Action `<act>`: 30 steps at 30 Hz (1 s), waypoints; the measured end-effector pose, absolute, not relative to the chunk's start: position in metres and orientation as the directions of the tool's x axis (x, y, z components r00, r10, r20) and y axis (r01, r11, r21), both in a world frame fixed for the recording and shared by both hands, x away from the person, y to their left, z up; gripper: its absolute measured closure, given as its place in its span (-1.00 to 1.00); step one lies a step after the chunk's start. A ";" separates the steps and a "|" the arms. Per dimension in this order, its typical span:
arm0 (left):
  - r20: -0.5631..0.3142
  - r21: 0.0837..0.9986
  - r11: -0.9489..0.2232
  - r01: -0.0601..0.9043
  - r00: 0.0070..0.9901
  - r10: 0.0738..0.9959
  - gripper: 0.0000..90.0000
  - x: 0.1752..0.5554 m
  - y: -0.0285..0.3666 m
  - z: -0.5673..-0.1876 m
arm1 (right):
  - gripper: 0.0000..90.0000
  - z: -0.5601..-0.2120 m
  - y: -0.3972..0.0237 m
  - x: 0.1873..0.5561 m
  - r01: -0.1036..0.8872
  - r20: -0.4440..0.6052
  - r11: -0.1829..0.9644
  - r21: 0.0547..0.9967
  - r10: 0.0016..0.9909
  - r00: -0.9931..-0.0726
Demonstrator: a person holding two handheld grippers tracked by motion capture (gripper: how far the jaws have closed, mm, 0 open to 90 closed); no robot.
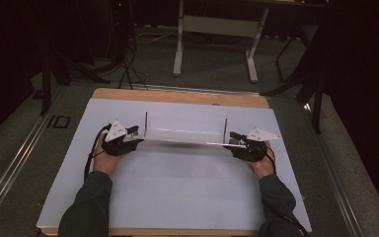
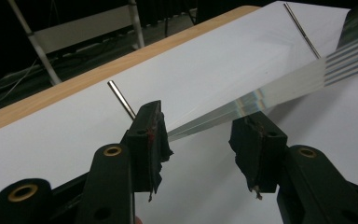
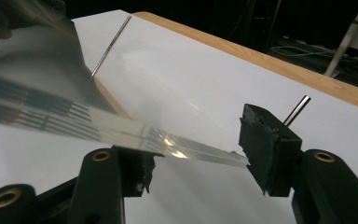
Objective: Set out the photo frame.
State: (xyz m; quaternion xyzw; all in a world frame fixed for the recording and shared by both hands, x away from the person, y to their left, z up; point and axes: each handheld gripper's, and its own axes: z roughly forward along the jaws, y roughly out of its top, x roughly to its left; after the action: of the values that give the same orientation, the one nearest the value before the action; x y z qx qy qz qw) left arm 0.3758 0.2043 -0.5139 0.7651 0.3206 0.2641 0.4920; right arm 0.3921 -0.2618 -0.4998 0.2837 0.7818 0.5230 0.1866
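Observation:
A long clear plate [image 1: 185, 137] stretches between two thin upright metal rods [image 1: 146, 122] [image 1: 225, 127] on the white tabletop [image 1: 177, 192]. My left gripper [image 1: 135, 132] is at the plate's left end and my right gripper [image 1: 234, 138] at its right end. In the left gripper view the jaws of the left gripper [image 2: 198, 135] stand wide apart. The plate [image 2: 261, 95] tapers to the left pad, beside a rod [image 2: 121, 99]. In the right gripper view the right gripper [image 3: 196, 149] is open too. The plate [image 3: 74, 119] lies over its left jaw, corner against the right pad, near a rod [image 3: 296, 108].
The white sheet covers a wooden table whose bare edge [image 1: 177, 96] shows at the back. A white desk frame [image 1: 178, 49] and cables stand on the floor beyond. The person's forearms come in from the bottom.

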 end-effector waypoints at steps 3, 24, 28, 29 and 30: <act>0.100 0.923 -0.315 0.221 0.653 0.751 0.19 0.377 0.204 -0.513 | 0.03 -0.499 -0.262 0.393 0.252 0.011 0.288 0.924 0.638 -0.770; 0.069 0.941 -0.266 0.209 0.651 0.756 0.11 0.384 0.203 -0.510 | 0.08 -0.496 -0.263 0.398 0.260 0.034 0.261 0.930 0.641 -0.767; 0.070 0.940 -0.268 0.211 0.649 0.758 0.11 0.385 0.203 -0.508 | 0.08 -0.495 -0.263 0.399 0.261 0.036 0.259 0.930 0.643 -0.765; 0.073 0.940 -0.269 0.210 0.647 0.759 0.12 0.385 0.202 -0.508 | 0.08 -0.495 -0.263 0.399 0.262 0.037 0.256 0.930 0.645 -0.764; 0.070 0.940 -0.267 0.213 0.645 0.761 0.12 0.386 0.202 -0.507 | 0.09 -0.495 -0.263 0.399 0.264 0.041 0.252 0.931 0.647 -0.761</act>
State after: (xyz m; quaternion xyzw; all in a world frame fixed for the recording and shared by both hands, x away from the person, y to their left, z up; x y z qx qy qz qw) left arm 0.3857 0.2022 -0.5074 0.7493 0.3249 0.2682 0.5109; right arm 0.3991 -0.2628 -0.4948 0.2954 0.7706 0.5356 0.1788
